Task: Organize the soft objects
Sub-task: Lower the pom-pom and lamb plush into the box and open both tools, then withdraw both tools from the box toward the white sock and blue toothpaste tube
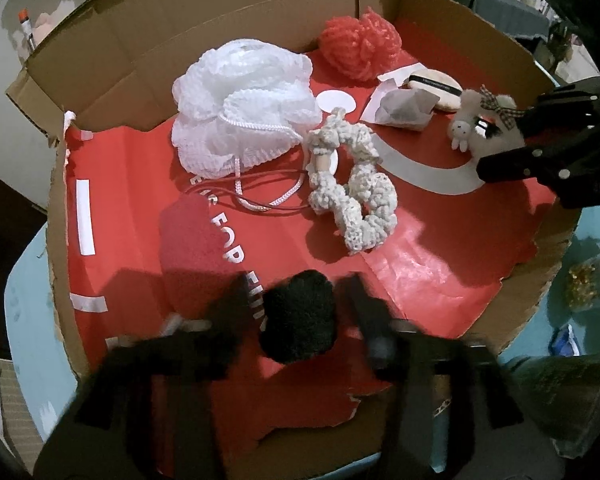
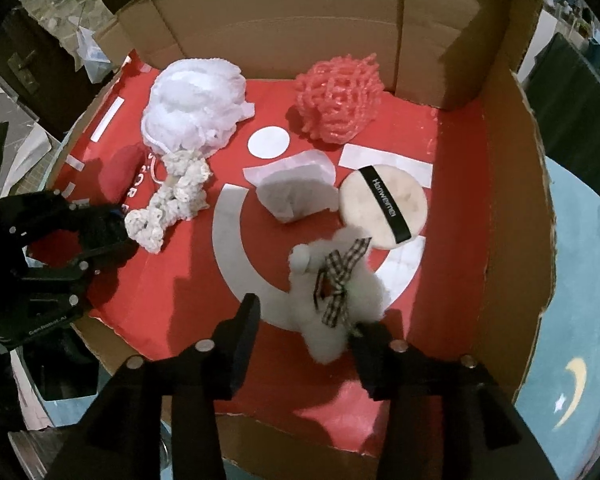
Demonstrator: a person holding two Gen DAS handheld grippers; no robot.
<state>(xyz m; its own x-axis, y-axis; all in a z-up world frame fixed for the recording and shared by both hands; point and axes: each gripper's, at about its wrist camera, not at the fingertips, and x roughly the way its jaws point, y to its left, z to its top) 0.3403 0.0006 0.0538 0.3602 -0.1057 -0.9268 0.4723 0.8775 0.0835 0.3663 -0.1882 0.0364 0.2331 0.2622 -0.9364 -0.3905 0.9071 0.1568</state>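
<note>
A black fuzzy pompom [image 1: 296, 320] lies on the red lining between the fingers of my left gripper [image 1: 296, 280], which stands open around it, blurred. My right gripper [image 2: 308, 314] is open around a white fluffy plush with a plaid bow [image 2: 332, 292]; its left finger stands clear and its right finger is at the plush's edge. Further in lie a white mesh pouf [image 1: 240, 104], a coral pouf [image 2: 340, 100], a cream crocheted ring [image 1: 352, 184], a red fuzzy pad [image 1: 188, 248] and a round powder puff [image 2: 384, 204].
Everything sits in a shallow cardboard box [image 1: 220, 12] with upright flaps at the back and a torn front rim. A translucent packet [image 2: 292, 192] lies near the puff. The box rests on a light blue surface [image 2: 580, 280], with clutter beyond its edges.
</note>
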